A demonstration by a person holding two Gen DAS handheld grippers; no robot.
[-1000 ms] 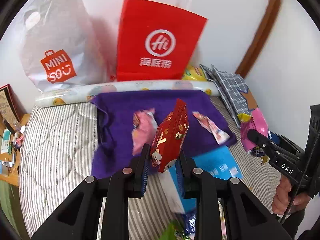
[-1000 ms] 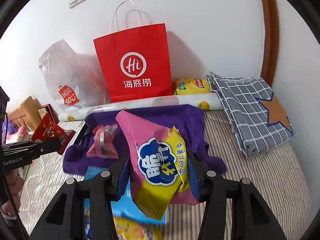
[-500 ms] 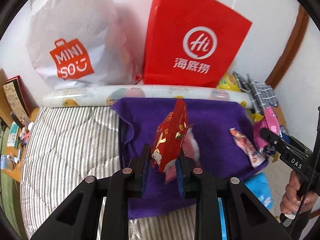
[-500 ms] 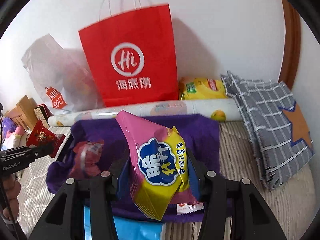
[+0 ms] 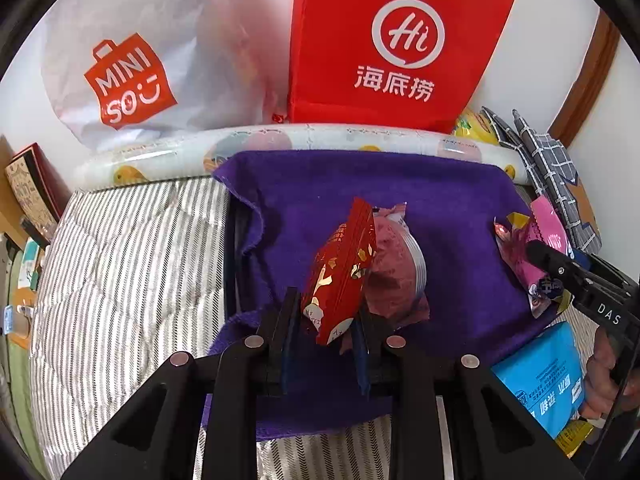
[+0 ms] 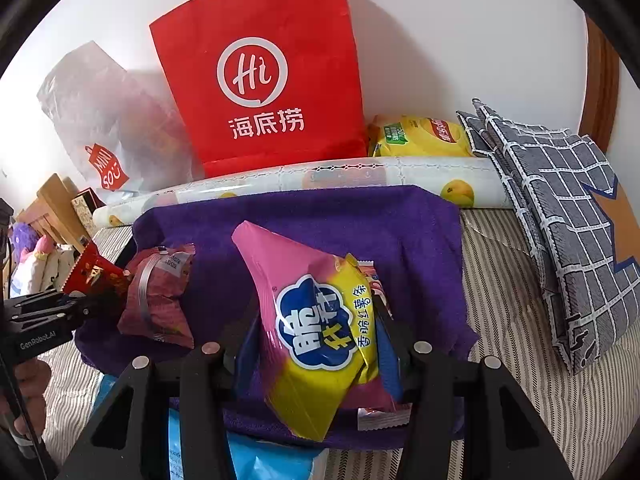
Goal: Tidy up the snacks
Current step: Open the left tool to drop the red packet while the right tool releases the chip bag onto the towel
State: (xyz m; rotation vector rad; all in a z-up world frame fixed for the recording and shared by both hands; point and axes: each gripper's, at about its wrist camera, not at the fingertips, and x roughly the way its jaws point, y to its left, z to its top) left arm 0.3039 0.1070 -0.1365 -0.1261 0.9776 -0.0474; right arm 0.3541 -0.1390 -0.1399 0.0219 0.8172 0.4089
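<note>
A striped bed fills both views, and a white wall rises behind it. Against that wall stands a red paper bag, with a grey plastic bag to its left; the left wrist view shows the plastic bag's orange logo head-on, while the right wrist view shows it only from the side and blurred. A checked grey cloth lies on the bed's right side, spread wide in the right view but squeezed at the edge in the left. A printed roll lies along the foot of the bags. In front of it a purple towel is spread over the bed.

Only the right view shows a yellow chip bag behind the roll in full. A blue packet lies at the towel's near right corner. A dark pink wrapped snack rests on the towel.

The right gripper is clamped on a pink and yellow snack bag, held above the towel's near edge. The left gripper is clamped on a red snack pack, held upright over the towel just beside the dark pink snack. Each view catches the other gripper at its edge.
</note>
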